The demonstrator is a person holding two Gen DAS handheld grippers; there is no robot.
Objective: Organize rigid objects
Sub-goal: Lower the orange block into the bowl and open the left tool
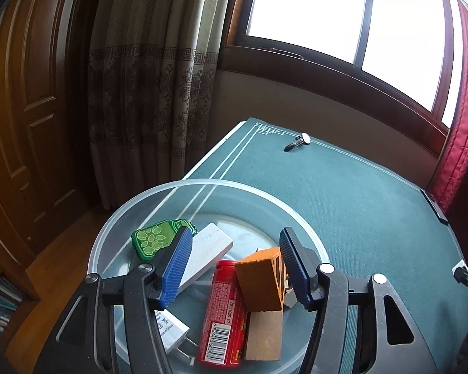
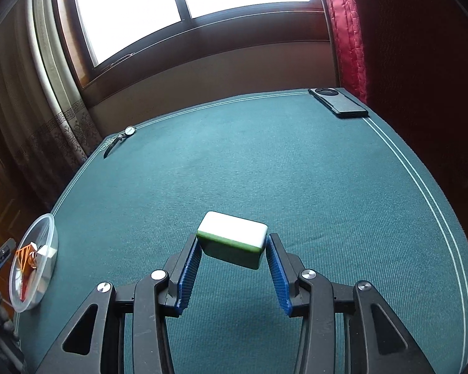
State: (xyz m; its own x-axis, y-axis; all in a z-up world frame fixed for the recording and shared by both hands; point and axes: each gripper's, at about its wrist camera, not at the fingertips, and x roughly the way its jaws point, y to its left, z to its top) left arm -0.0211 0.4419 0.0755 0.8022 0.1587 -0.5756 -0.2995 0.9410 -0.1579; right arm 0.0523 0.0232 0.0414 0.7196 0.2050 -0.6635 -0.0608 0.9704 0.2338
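One mahjong tile [image 2: 232,239] sat clenched in our right gripper [image 2: 233,243], seemingly lifted off the table [image 2: 296,162], bound for the bowl [image 1: 134,218] beneath our released left gripper [image 1: 234,243].

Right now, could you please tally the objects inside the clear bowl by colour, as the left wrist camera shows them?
In the clear bowl:
Green: 1, the green tag
Grey: 1, the grey block
Red: 1, the red can
Orange: 1, the orange brick
Tan: 1, the wooden block
White: 1, the white charger
Total: 6; more may be hidden.
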